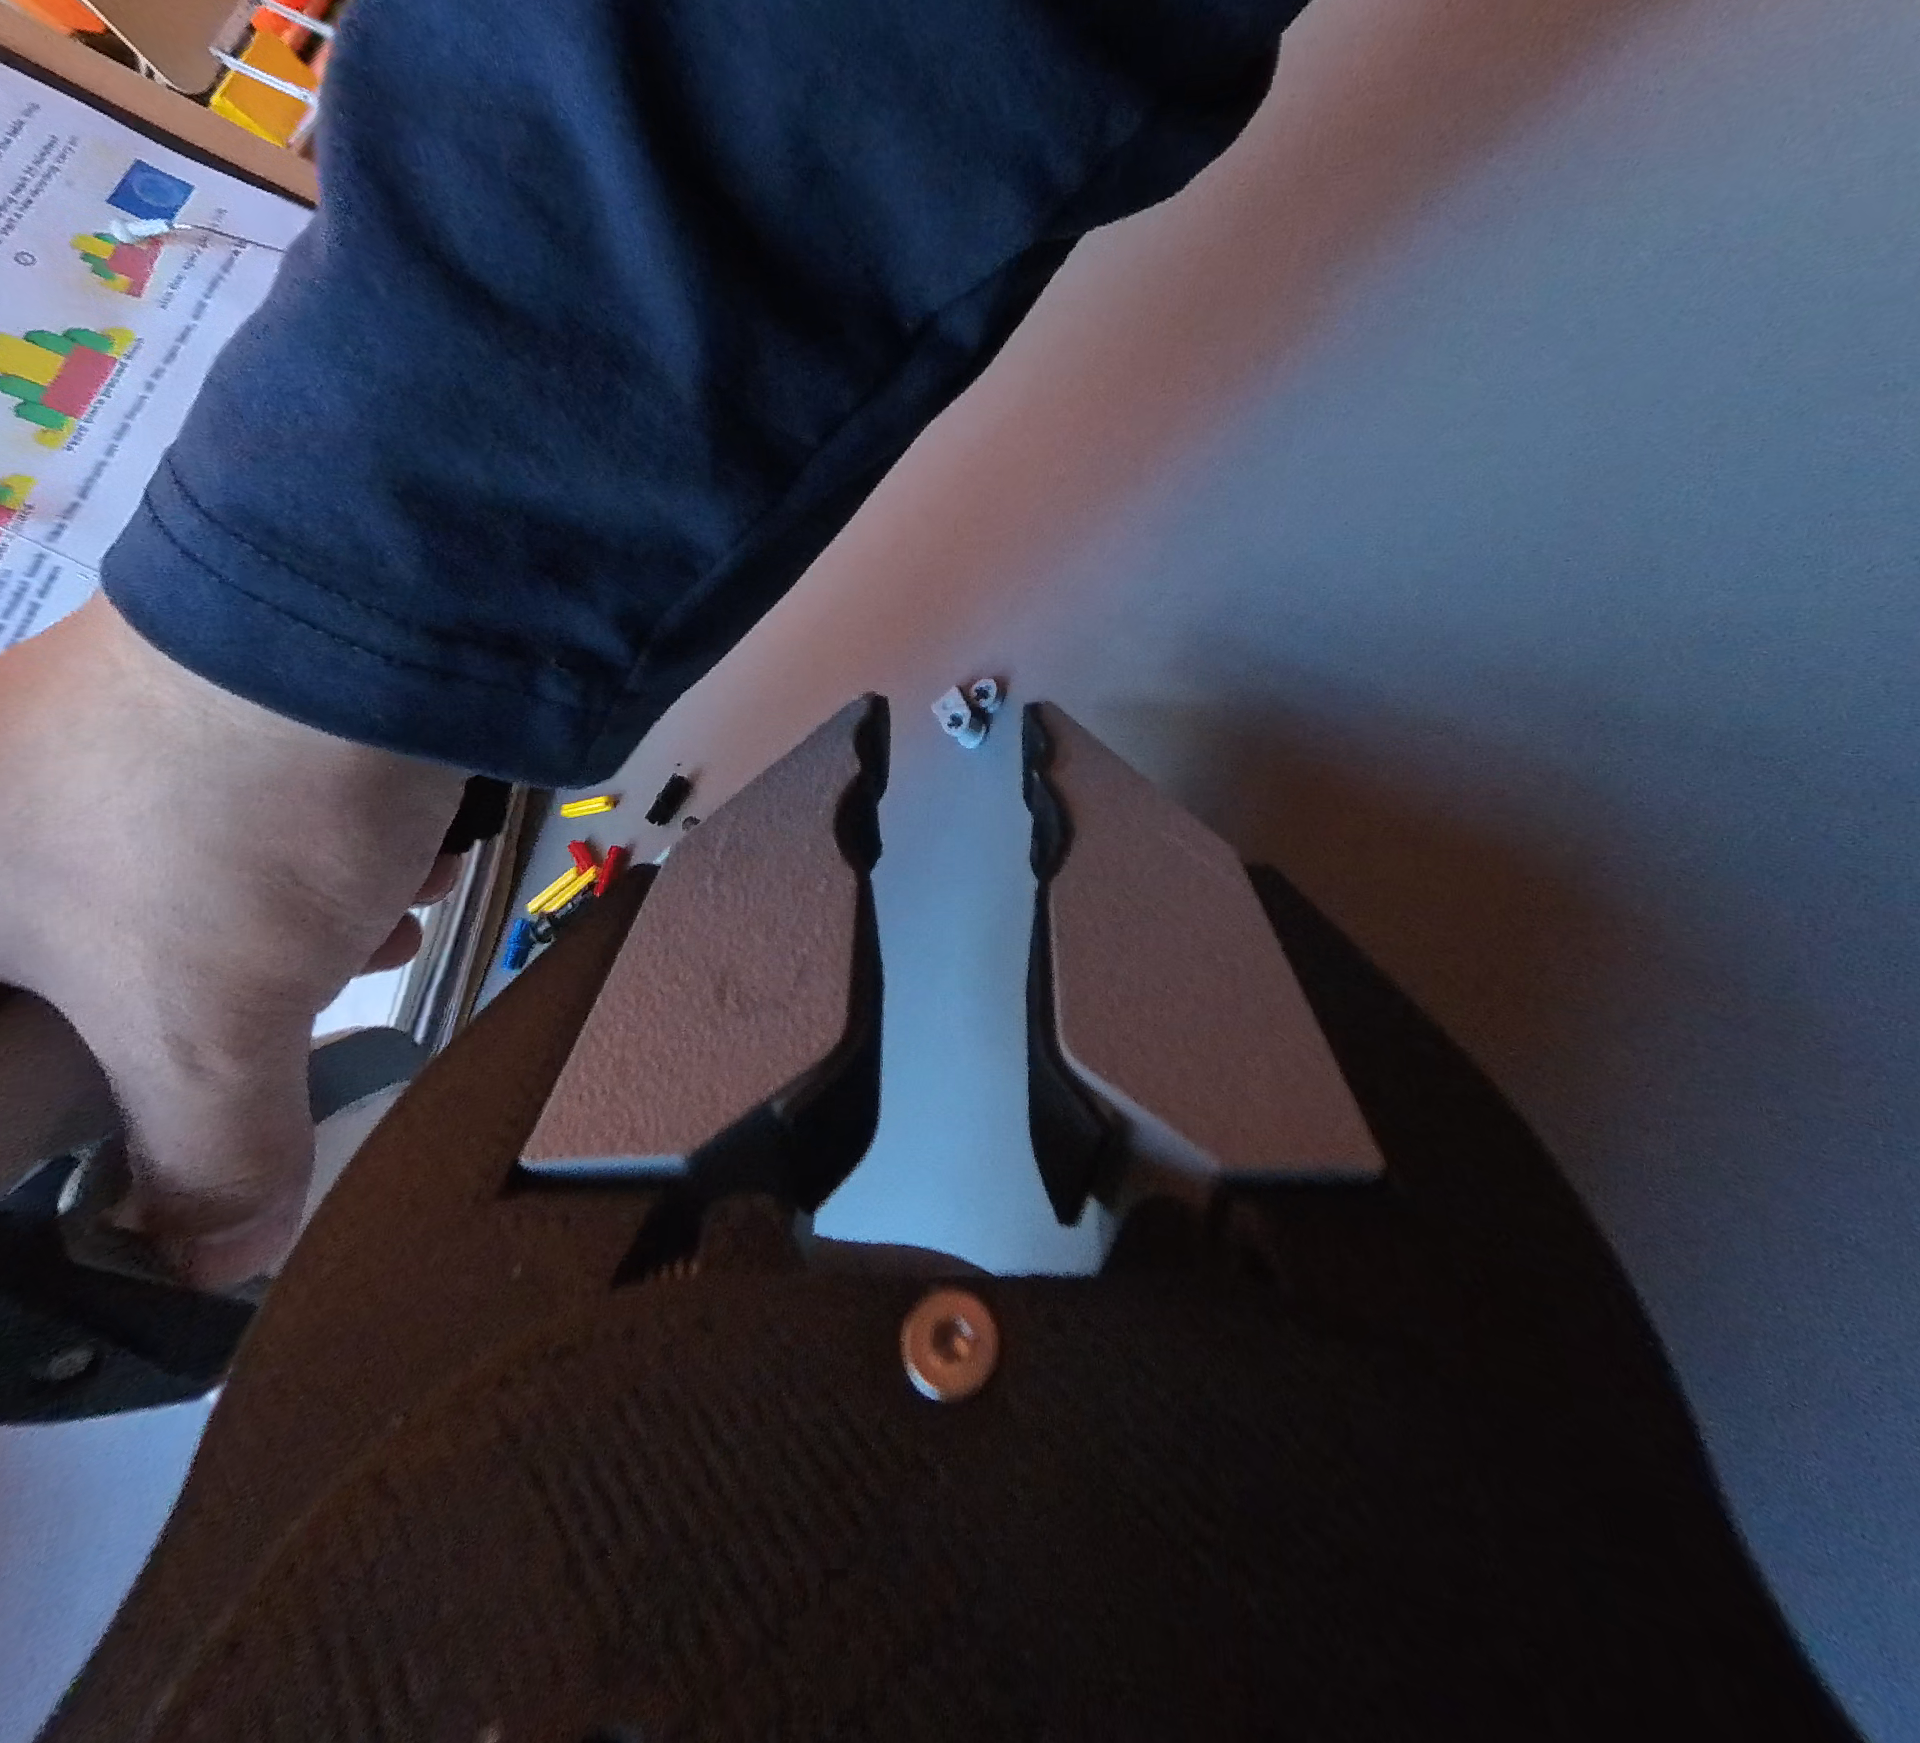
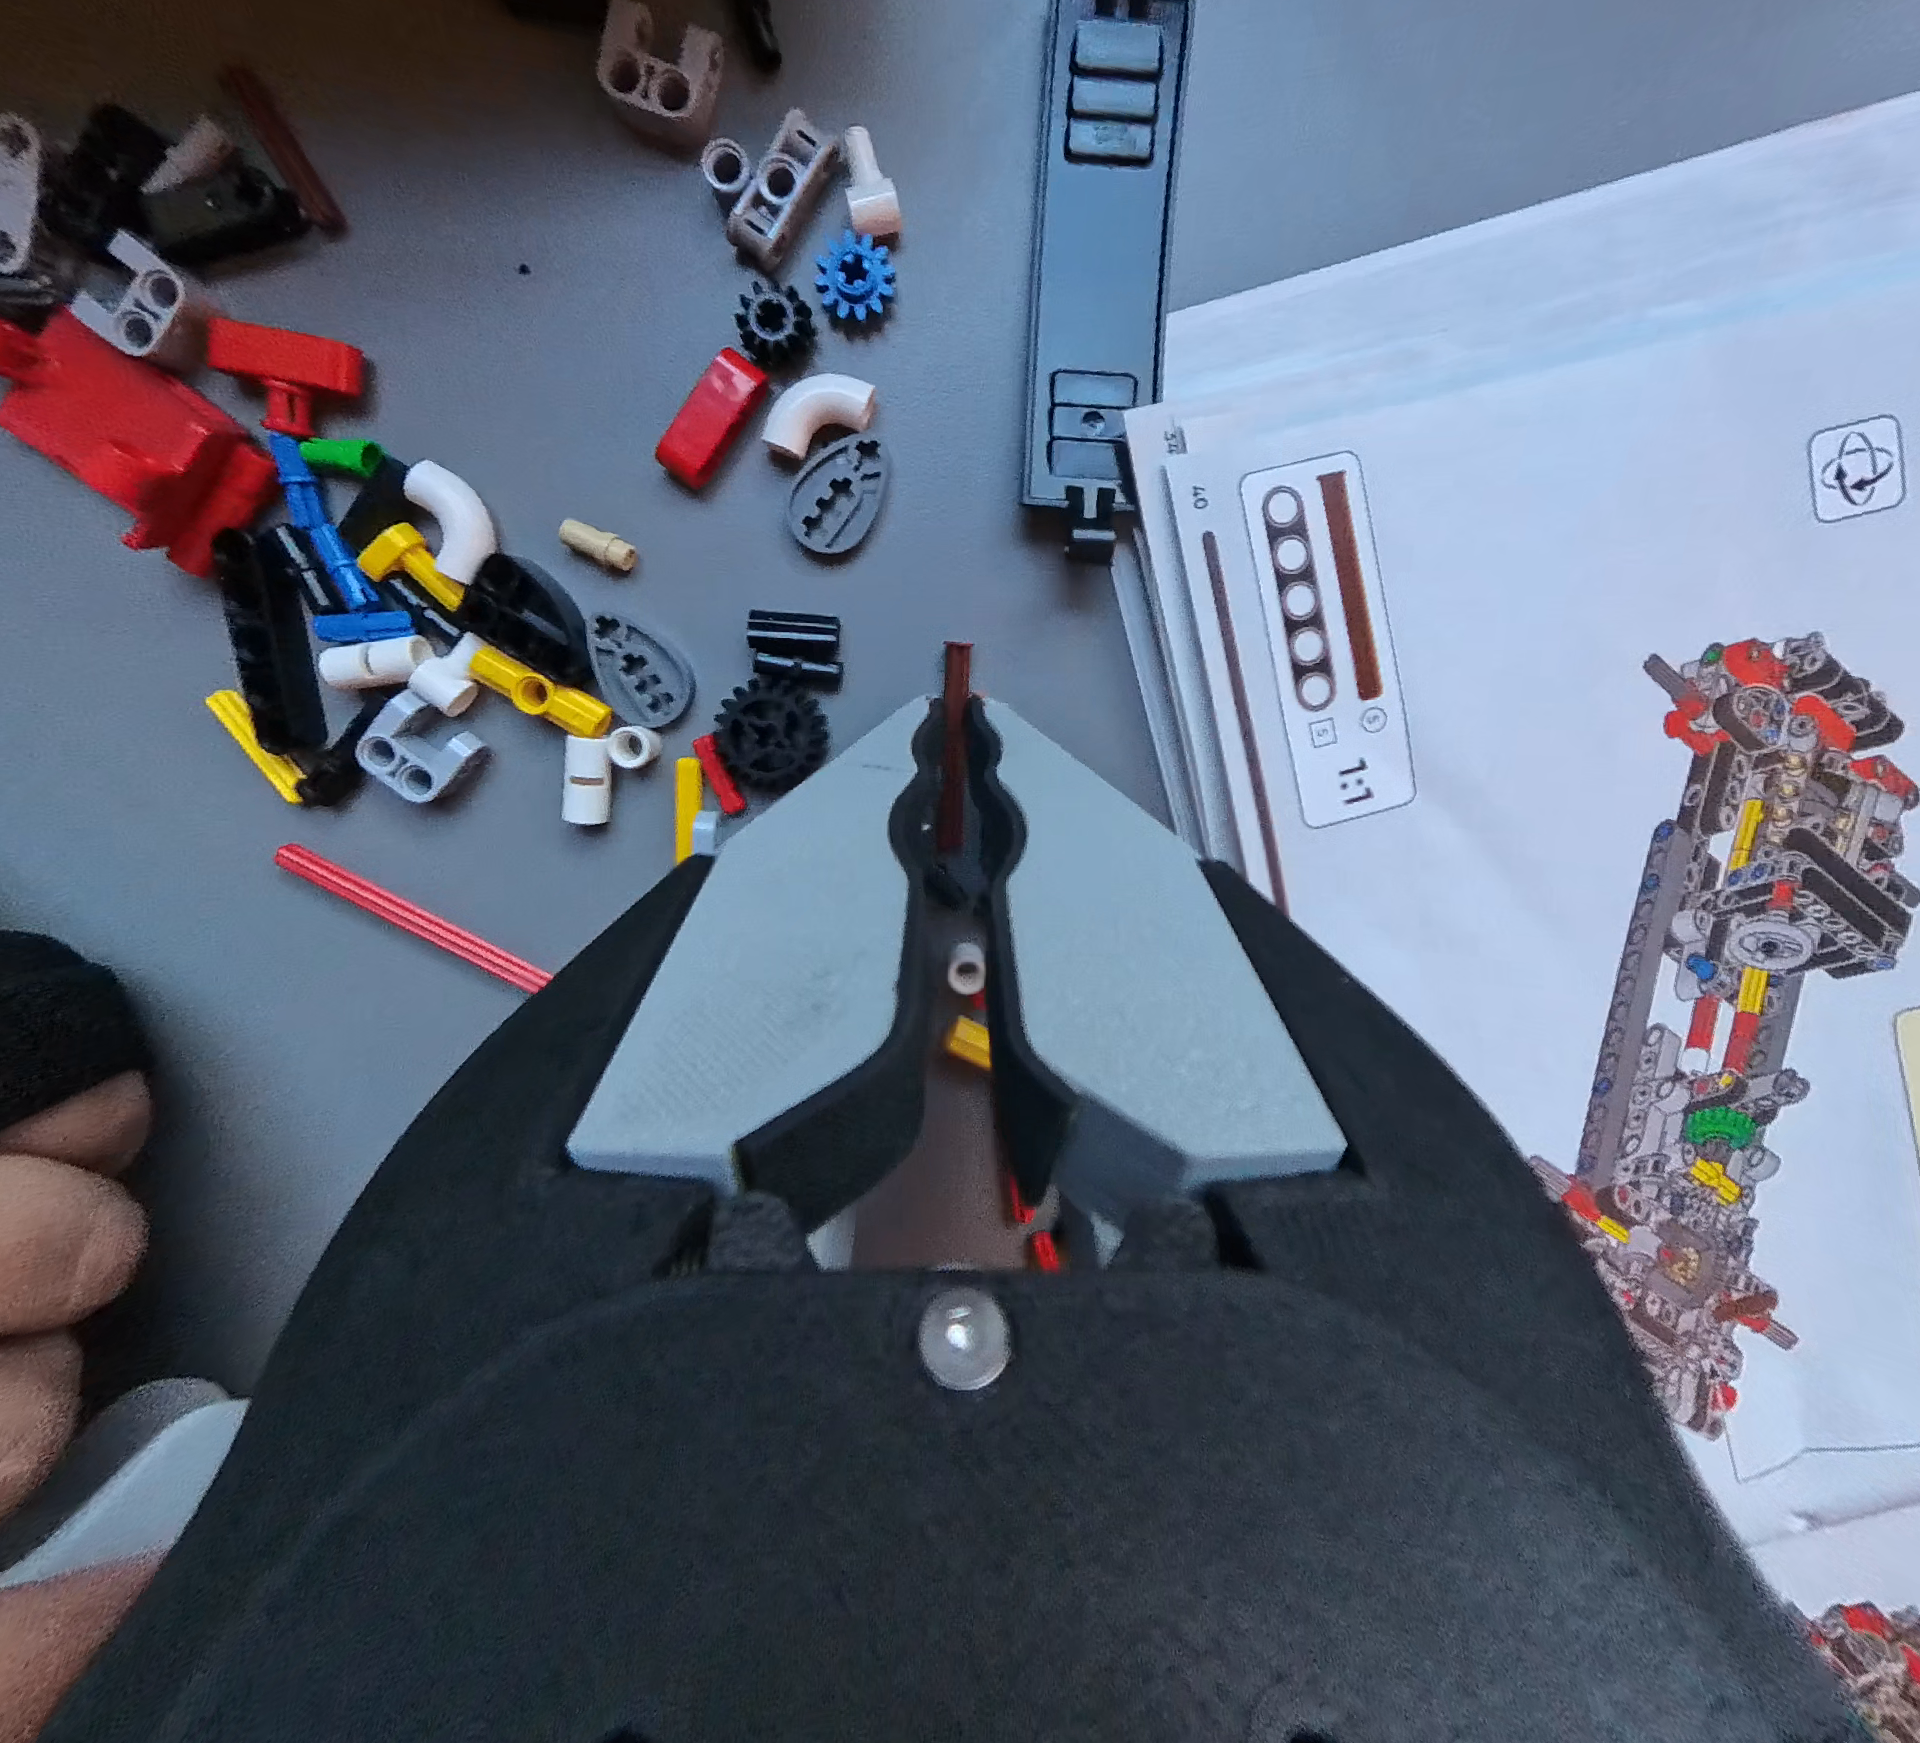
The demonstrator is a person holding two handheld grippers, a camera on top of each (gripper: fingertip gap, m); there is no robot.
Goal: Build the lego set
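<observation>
My right gripper point(image 2: 954, 717) is shut on a thin dark brown axle rod point(image 2: 956, 737); the rod's end sticks out a little past the fingertips, above the grey table point(image 2: 582, 883). My left gripper point(image 1: 956, 727) is open and holds nothing. It hovers over the grey table point(image 1: 1455, 446), and two small light grey connector pieces point(image 1: 966, 711) lie on the table just beyond its fingertips, between them. A person's arm in a dark blue sleeve point(image 1: 623, 239) crosses the left wrist view.
A heap of loose building pieces point(image 2: 416, 571) lies left of my right gripper, with black gears point(image 2: 771, 735) and a long red rod point(image 2: 410, 916). A long dark grey panel point(image 2: 1107, 239) lies ahead. An open instruction booklet point(image 2: 1558, 654) lies at the right. Small coloured rods point(image 1: 582, 872) lie left of my left gripper. The grippers' ends are close to 20 cm from one another.
</observation>
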